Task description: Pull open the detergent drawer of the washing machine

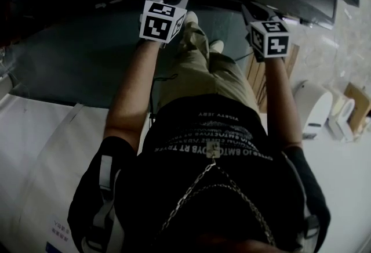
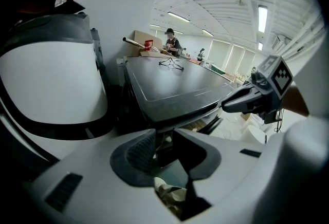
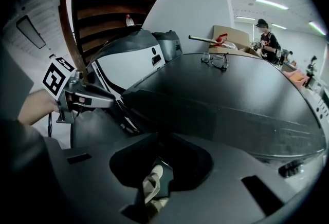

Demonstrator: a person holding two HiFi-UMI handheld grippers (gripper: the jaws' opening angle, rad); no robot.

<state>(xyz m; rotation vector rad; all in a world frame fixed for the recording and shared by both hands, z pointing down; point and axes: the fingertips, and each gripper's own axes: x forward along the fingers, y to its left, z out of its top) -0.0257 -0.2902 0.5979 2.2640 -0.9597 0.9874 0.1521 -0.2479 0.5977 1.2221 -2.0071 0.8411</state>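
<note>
Left gripper (image 2: 164,133): jaws apart, nothing between. Right gripper (image 3: 158,133): jaws together, empty. Both face a black top (image 2: 180,84); glasses (image 2: 171,63) lie on it.

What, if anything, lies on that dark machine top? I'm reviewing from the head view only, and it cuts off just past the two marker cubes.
Observer: A pair of glasses lies on the dark top, toward its far edge.
Operator: Is the left claw gripping anything?
Observer: No. The left claw has its jaws apart with nothing between them.
Operator: Is anyone else around?
Observer: Yes. A person in a hat stands in the background beyond the top's far edge, beside a cardboard box.
</note>
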